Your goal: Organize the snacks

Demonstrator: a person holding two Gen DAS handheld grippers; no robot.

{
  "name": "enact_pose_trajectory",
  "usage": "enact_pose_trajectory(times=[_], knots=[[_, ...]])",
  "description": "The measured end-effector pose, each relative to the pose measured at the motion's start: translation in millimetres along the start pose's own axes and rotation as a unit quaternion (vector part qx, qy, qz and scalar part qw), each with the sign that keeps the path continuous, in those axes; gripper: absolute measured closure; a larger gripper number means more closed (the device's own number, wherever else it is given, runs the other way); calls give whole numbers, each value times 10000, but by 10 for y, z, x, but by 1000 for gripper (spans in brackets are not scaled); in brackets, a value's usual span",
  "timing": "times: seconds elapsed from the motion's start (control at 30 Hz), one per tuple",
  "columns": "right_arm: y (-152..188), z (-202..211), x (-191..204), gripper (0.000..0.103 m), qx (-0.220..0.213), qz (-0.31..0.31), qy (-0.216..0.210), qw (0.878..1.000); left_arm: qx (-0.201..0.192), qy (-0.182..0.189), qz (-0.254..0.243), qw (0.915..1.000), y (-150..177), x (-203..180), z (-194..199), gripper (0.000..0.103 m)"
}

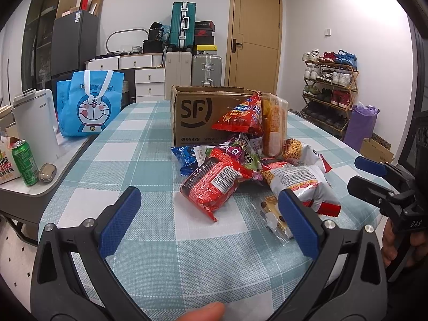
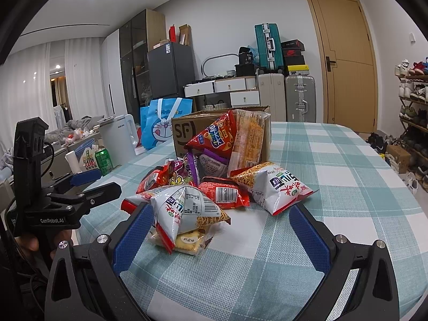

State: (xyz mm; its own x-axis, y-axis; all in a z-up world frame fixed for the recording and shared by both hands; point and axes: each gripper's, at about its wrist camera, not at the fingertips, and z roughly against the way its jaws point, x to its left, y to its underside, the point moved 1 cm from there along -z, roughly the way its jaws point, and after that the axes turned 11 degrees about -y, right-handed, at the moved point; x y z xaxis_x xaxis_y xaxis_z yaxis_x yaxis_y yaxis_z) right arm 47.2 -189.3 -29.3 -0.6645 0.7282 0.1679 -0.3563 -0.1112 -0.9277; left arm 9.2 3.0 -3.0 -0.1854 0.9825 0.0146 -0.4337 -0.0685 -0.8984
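On the checked tablecloth [image 1: 149,144], a heap of snack packets [image 1: 240,165] lies against the front of the cardboard box [image 1: 192,112], 2 of them propped upright on its wall. The left gripper [image 1: 208,214] and right gripper [image 2: 222,230] hang just short of the heap, both spread wide and holding nothing.

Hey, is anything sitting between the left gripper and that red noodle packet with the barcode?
Nothing visible. The left gripper is open, and only bare checked tablecloth lies between it and the red noodle packet, the pile's nearest item on that side.
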Motion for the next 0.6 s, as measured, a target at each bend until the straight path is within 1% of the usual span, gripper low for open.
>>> enact_pose_trajectory(times=[0.6], knots=[[12, -13, 33, 0, 14, 54, -29, 10000, 4, -5, -5, 10000, 1, -1, -1, 1]])
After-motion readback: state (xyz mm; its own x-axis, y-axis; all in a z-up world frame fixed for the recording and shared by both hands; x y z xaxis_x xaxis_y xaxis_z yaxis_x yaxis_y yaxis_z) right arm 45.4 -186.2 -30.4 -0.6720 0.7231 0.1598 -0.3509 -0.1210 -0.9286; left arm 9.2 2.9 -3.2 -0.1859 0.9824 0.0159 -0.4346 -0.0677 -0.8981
